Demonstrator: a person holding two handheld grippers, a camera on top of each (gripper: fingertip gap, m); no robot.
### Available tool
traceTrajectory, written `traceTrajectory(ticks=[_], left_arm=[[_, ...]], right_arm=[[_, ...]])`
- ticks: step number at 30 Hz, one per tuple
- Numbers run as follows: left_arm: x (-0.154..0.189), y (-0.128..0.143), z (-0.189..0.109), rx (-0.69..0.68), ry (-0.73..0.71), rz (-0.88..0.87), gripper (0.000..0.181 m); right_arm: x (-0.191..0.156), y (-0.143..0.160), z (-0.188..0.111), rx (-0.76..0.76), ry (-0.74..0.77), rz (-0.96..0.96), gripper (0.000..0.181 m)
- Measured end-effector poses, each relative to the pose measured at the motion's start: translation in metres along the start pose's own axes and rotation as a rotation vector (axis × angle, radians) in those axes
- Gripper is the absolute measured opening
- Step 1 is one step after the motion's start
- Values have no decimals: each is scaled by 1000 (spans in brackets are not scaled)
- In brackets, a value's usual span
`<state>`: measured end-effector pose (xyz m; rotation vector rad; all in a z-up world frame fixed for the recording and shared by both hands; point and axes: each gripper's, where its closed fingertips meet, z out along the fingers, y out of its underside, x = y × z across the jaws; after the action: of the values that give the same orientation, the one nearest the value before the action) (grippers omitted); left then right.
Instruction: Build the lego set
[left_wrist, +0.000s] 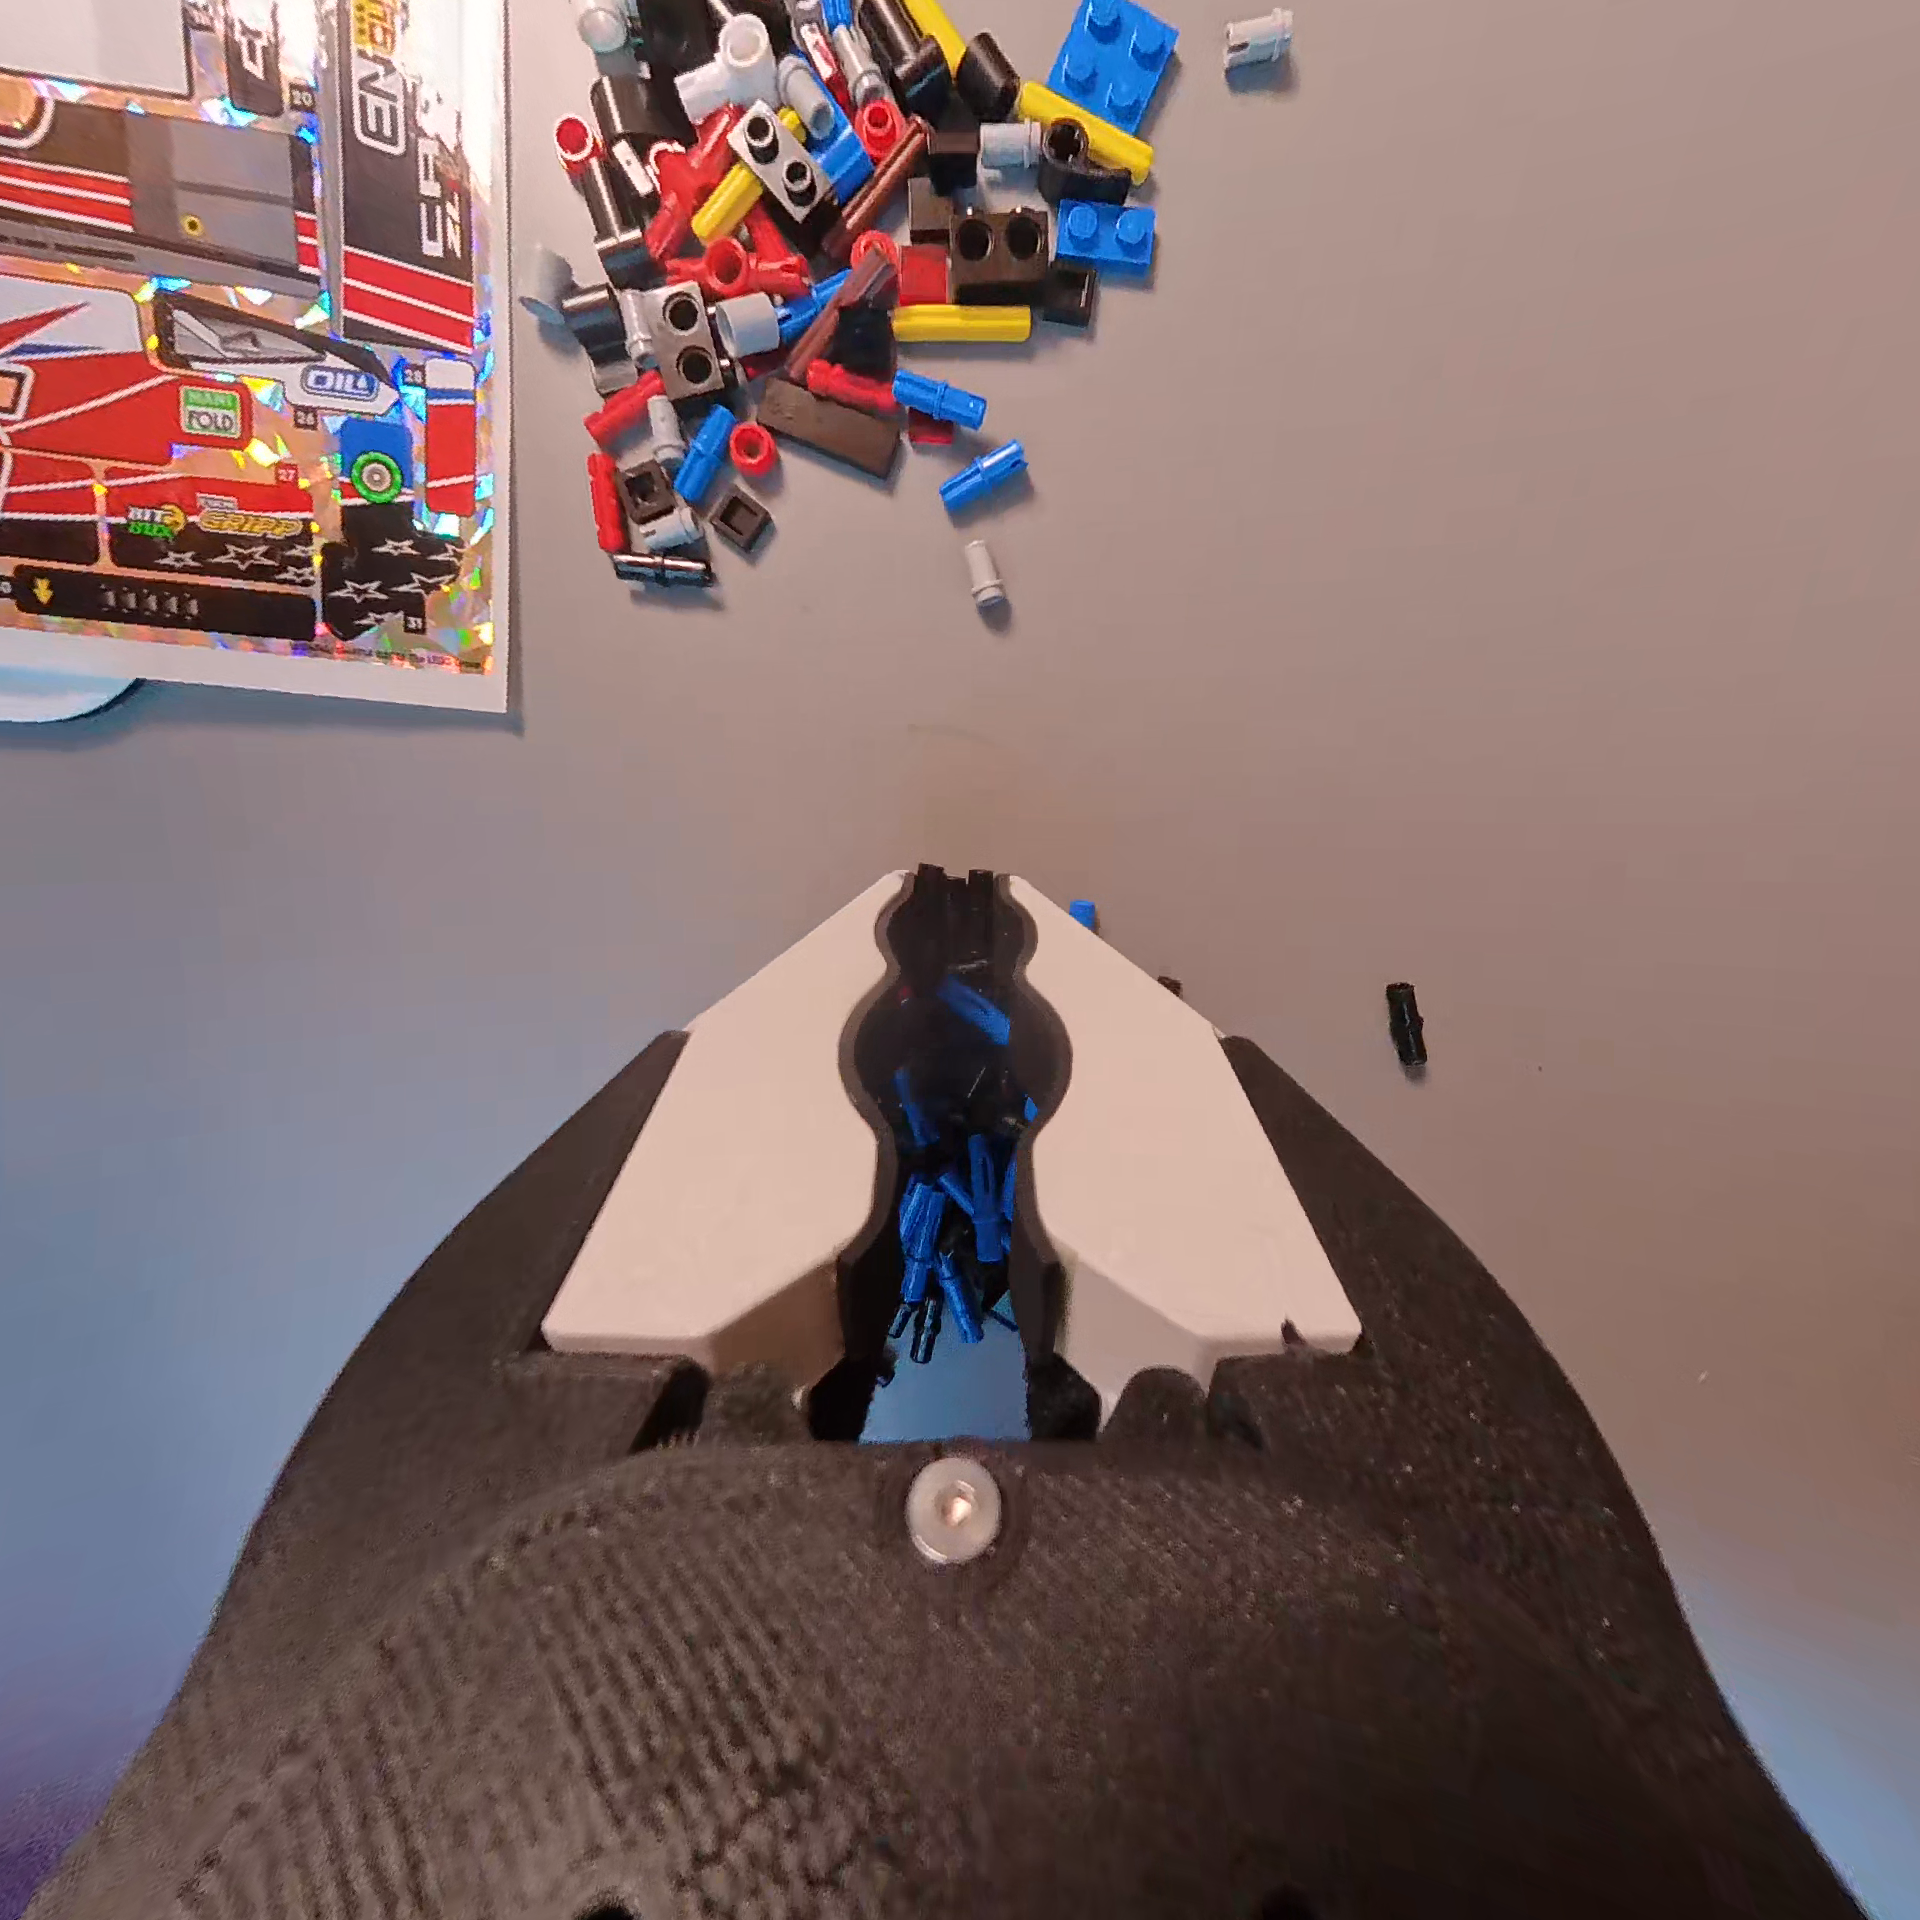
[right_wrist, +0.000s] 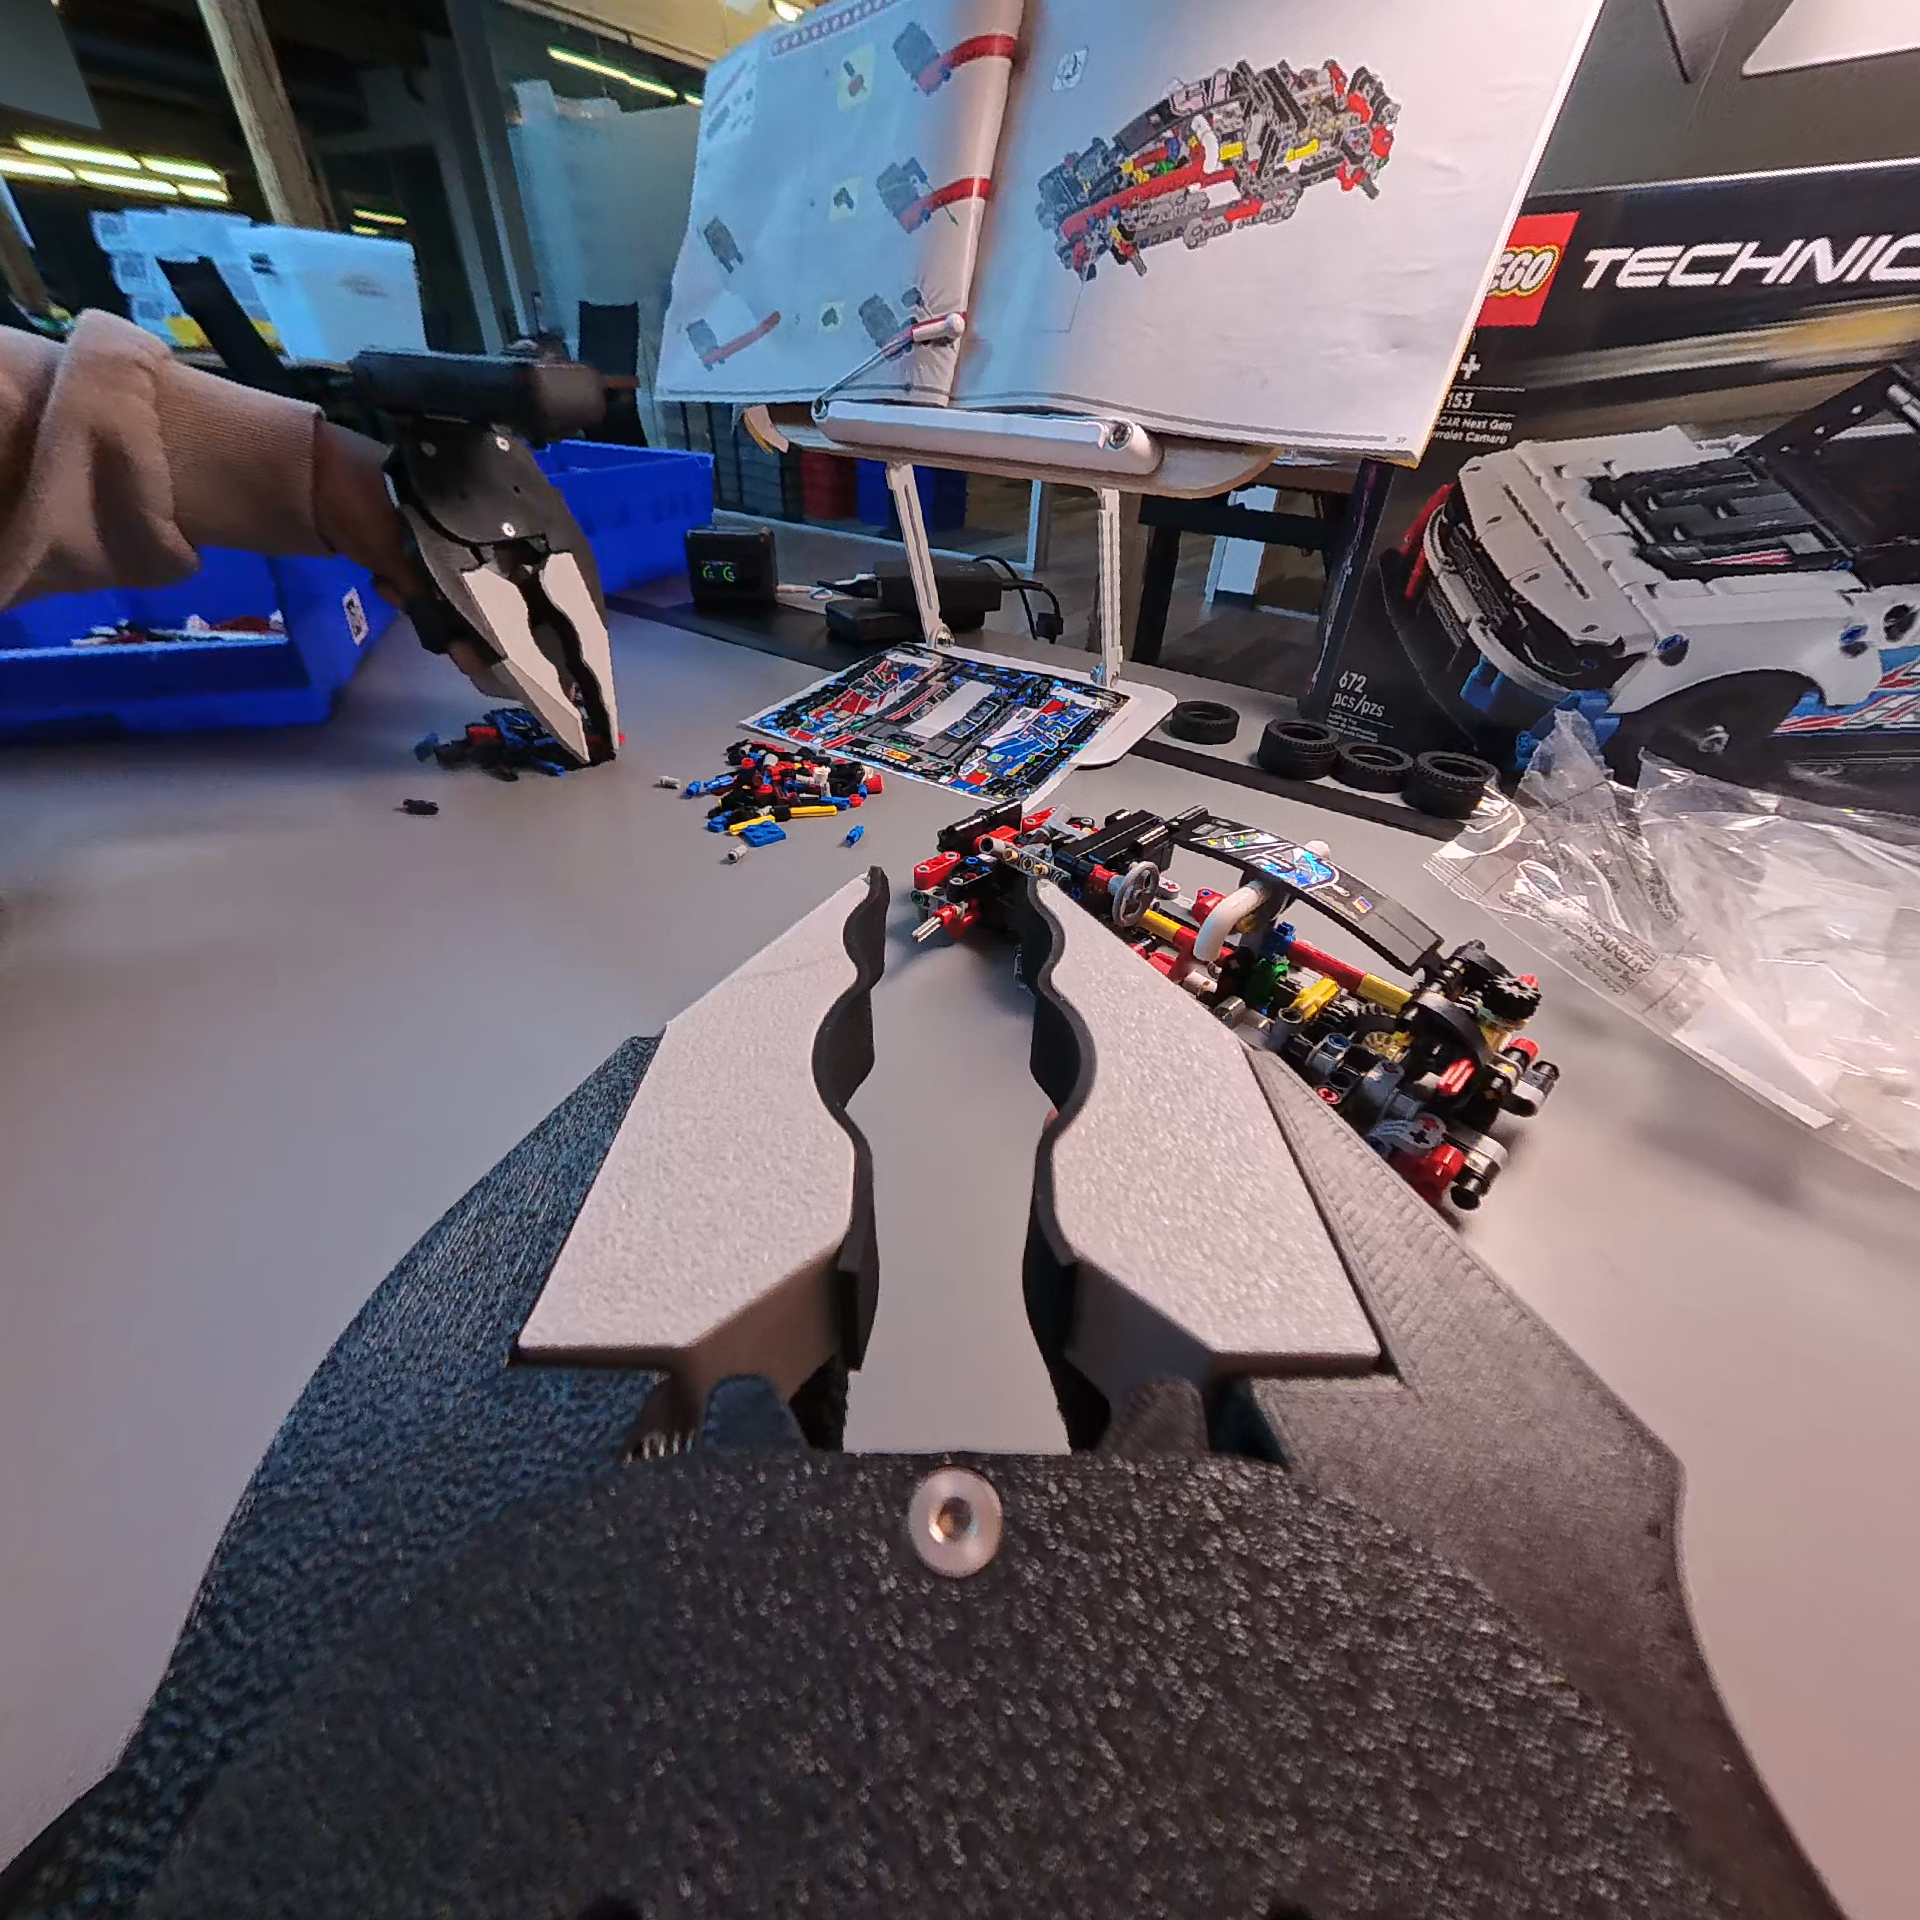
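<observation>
My left gripper (left_wrist: 953, 883) points down at the grey table, its jaws shut on a black pin at the tips. Under it lies a heap of blue and black pins (left_wrist: 956, 1195), seen through the gap between the fingers. The right wrist view shows this gripper (right_wrist: 587, 743) with its tips in that heap (right_wrist: 499, 743), held by a hand in a sleeve. My right gripper (right_wrist: 956, 894) is open and empty, low over the table, with its tips just before the partly built car chassis (right_wrist: 1247, 956).
A mixed pile of small pieces (left_wrist: 831, 260) and a sticker sheet (left_wrist: 239, 332) lie beyond the left gripper. A loose black pin (left_wrist: 1405, 1023) lies to its right. An instruction book on a stand (right_wrist: 1091, 208), the set's box (right_wrist: 1714, 468), tyres (right_wrist: 1351, 758), plastic bags (right_wrist: 1714, 914) and blue bins (right_wrist: 156, 665) ring the table. One gripper's finger ends stand about 40 cm off the other's.
</observation>
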<state>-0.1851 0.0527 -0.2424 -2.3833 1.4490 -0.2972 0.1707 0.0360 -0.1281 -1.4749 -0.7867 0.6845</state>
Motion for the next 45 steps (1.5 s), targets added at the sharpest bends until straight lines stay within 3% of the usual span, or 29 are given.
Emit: traceTrajectory(ticks=[12, 18, 23, 29, 34, 37, 41, 45], left_arm=[[0, 26, -12, -72, -12, -11, 11], [16, 5, -25, 38, 12, -26, 19], [35, 10, -10, -20, 20, 35, 17], [23, 21, -7, -80, -36, 41, 2], [17, 27, -17, -104, -95, 25, 9], [30, 20, -26, -55, -87, 11, 17], [73, 10, -27, 22, 23, -5, 21], [93, 19, -17, -22, 17, 19, 20]], right_arm=[[0, 0, 0, 2, -1, 3, 23], [-1, 0, 1, -1, -3, 3, 23], [-1, 1, 2, -3, -8, 3, 23], [-1, 1, 1, -4, -2, 2, 23], [-1, 2, 2, -7, -3, 1, 23], [-2, 2, 2, -8, -5, 1, 23], [-2, 2, 2, -8, -7, 2, 22], [-3, 2, 3, -10, -13, 3, 22]])
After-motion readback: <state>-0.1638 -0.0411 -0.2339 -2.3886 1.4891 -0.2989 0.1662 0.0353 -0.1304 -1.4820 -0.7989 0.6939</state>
